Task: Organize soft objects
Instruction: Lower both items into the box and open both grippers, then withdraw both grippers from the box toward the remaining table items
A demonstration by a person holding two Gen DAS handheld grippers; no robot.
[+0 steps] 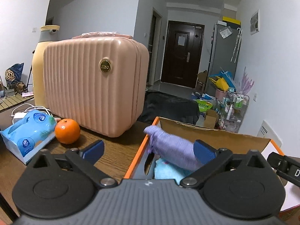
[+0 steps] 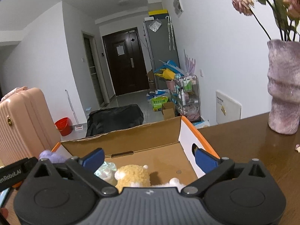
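Observation:
A cardboard box with an orange rim stands on the wooden table. My left gripper is open over the box's left wall. A purple soft toy lies blurred between its blue pads, its far end over the rim and its near end beside the right pad. Under it in the box is a light blue cloth. My right gripper is open above the box, nothing pressed between its pads. Below it lie a yellow plush toy and a clear-wrapped item. The purple toy shows at the left.
A pink ribbed suitcase stands behind the box at the left, with an orange and a blue tissue pack in front of it. A fuzzy mauve vase with flowers is on the table at the right.

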